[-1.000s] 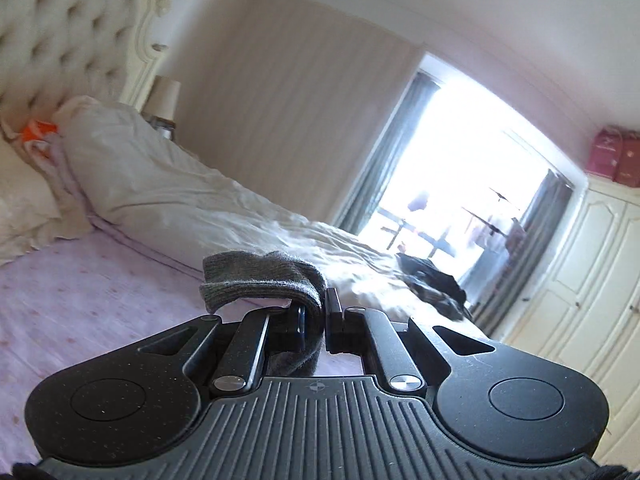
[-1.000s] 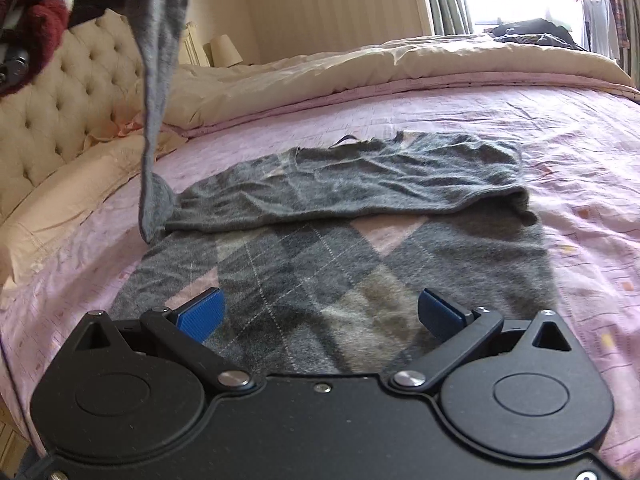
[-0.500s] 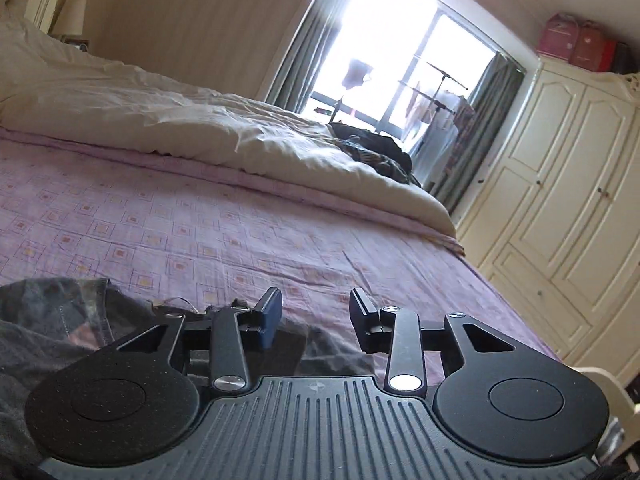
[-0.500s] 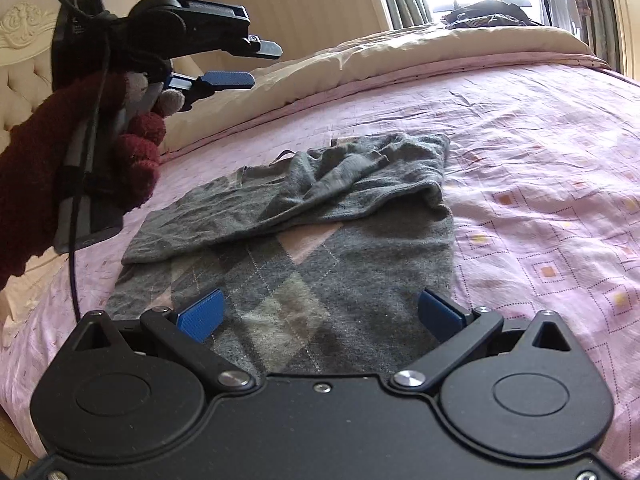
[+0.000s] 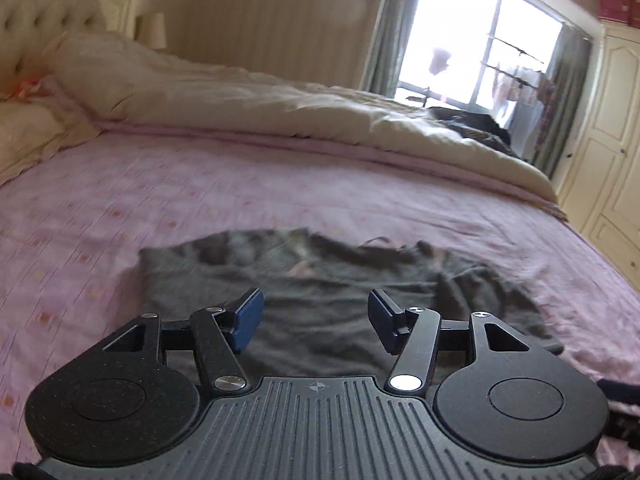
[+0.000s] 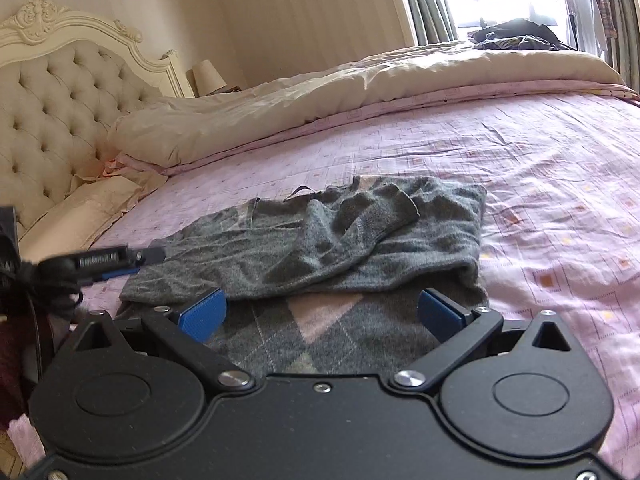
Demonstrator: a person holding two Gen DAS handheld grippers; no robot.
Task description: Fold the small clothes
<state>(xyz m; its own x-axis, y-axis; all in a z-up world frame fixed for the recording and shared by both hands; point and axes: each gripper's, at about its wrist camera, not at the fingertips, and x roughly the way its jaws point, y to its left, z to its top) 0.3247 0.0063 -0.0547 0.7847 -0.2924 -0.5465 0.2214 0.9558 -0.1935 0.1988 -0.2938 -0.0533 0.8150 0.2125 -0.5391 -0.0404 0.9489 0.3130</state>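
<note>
A small grey argyle sweater [image 6: 360, 248] lies on the pink bedspread [image 6: 560, 168], with both sleeves folded across its chest. It also shows in the left wrist view [image 5: 320, 280], blurred. My left gripper [image 5: 316, 316] is open and empty, low over the sweater's near edge. It shows in the right wrist view [image 6: 120, 260] at the sweater's left side. My right gripper [image 6: 320, 312] is open and empty just above the sweater's lower part, where the pink and grey diamonds [image 6: 324, 316] show.
A cream duvet [image 6: 360, 88] is bunched along the far side of the bed. A tufted headboard [image 6: 52, 112] and pillow [image 6: 80, 208] lie at the left. Dark clothes [image 6: 516, 36] sit by the window. White wardrobes [image 5: 608, 160] stand at the right.
My left gripper let go of the grey sleeve it held up, which now lies across the sweater. The gripper opened, swung down, and now sits low at the sweater's left side.
</note>
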